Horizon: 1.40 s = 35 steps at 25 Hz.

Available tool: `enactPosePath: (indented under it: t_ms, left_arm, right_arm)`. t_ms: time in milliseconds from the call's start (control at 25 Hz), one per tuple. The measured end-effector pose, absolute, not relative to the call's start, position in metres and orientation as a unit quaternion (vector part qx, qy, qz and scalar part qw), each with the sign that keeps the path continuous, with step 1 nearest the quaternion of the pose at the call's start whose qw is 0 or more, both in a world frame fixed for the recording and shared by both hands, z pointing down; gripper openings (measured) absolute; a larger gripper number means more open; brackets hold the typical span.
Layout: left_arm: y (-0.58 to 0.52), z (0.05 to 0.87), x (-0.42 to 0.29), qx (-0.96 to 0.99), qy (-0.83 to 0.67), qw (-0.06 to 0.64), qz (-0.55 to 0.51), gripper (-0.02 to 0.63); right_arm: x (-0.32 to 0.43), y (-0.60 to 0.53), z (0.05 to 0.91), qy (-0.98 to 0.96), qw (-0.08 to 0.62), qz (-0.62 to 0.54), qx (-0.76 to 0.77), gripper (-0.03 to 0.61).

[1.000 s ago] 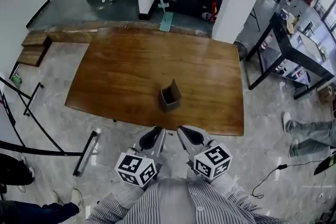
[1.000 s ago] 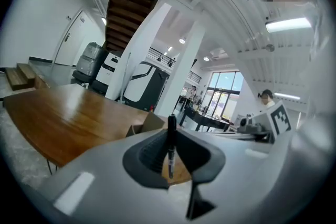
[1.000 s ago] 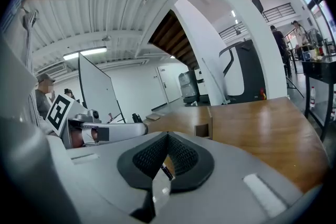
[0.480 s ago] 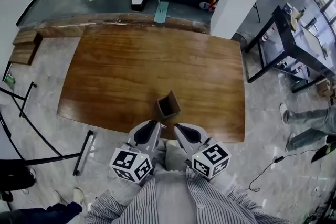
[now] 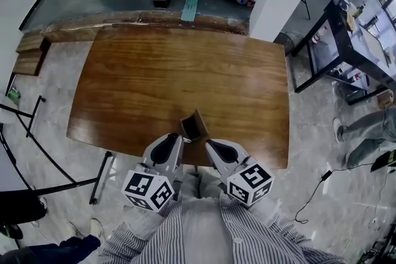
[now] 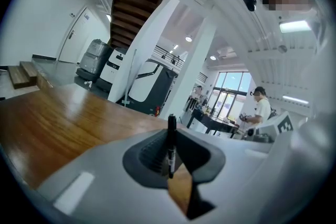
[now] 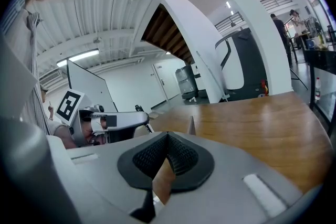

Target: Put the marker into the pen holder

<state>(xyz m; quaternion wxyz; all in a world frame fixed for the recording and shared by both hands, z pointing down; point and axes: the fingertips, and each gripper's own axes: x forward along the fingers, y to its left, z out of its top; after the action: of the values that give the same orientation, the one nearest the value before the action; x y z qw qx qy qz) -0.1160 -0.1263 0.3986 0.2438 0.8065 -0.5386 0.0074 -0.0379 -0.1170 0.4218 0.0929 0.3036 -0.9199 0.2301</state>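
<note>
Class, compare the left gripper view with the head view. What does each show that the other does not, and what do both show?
Only the left gripper view shows the black marker, which stands upright, clamped in the left gripper.

Only the head view shows the brown pen holder, which stands open-topped near the table's near edge, just ahead of both grippers. It also shows the person's striped shirt.

Both views show the wooden table and the right gripper.
</note>
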Motion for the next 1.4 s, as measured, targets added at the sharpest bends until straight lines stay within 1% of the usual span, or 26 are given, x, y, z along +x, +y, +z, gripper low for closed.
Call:
enactPosePath:
  t_ms: [440, 600, 800, 1200, 1400]
  left_arm:
    - [-0.157, 0.399, -0.116, 0.811, -0.538, 0.231, 0.018, 0.046]
    - [-0.161, 0.417, -0.11, 0.817, -0.529, 0.225, 0.048, 0.046]
    - [-0.162, 0.441, -0.098, 0.821, -0.511, 0.244, 0.074, 0.046]
    - [-0.161, 0.477, -0.093, 0.816, -0.506, 0.256, 0.114, 0.046]
    - [-0.163, 0.49, -0.092, 0.813, -0.508, 0.249, 0.135, 0.048]
  right_arm:
    - [-0.03, -0.132, 0.434, -0.909, 0.096, 0.254, 0.317, -0.003]
    - [-0.027, -0.133, 0.446, -0.902, 0.103, 0.268, 0.324, -0.003]
    - [-0.023, -0.132, 0.459, -0.891, 0.109, 0.288, 0.333, -0.003]
    - [-0.022, -0.121, 0.481, -0.88, 0.114, 0.318, 0.335, -0.003]
    - [-0.019, -0.117, 0.487, -0.875, 0.116, 0.327, 0.336, -0.003]
